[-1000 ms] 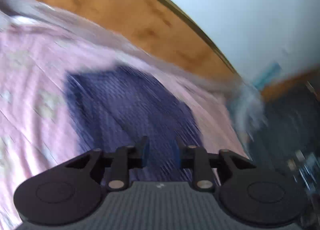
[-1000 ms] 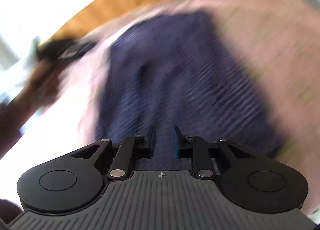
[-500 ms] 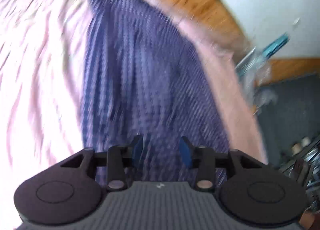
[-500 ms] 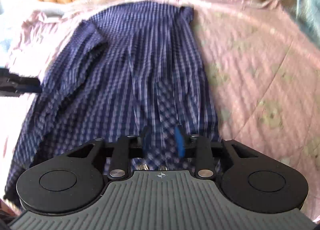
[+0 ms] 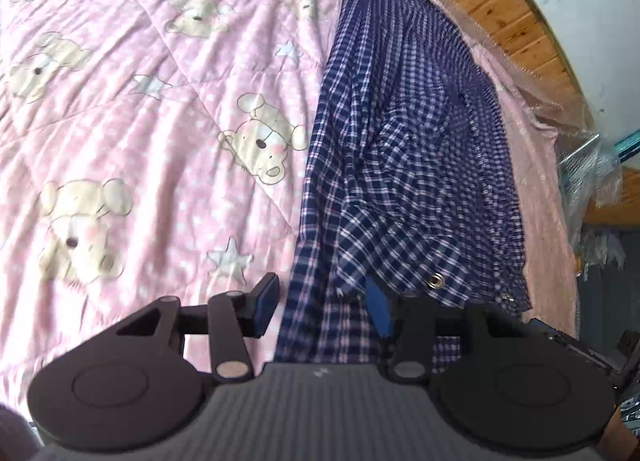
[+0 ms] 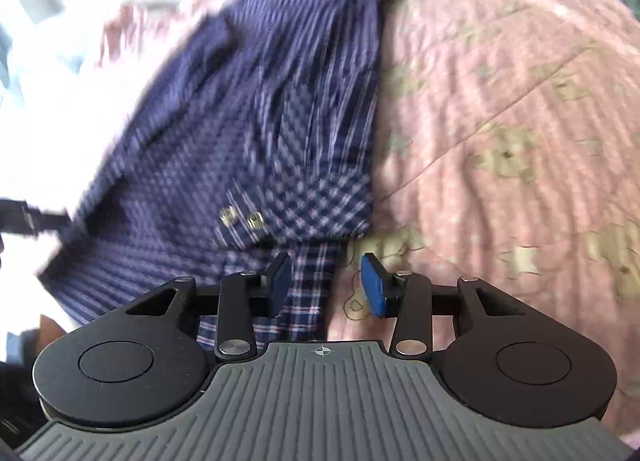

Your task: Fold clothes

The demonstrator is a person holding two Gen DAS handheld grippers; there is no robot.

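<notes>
Your left gripper and right gripper had just been opening, jaws apart over the shirt hem, pinching nothing. The navy-and-white checked shirt, creased with metal snaps, stretched lengthwise away from you on the pink quilt.

The left gripper is pointing steeply downward, its two blue-padded fingers spread apart, having just been opening. Cloth is lying between the pads, and an overlapping fold is partly hiding the right one. The right gripper is also angling down, its blue pads standing apart after just opening, with fabric beside the left pad but unpinched.
</notes>
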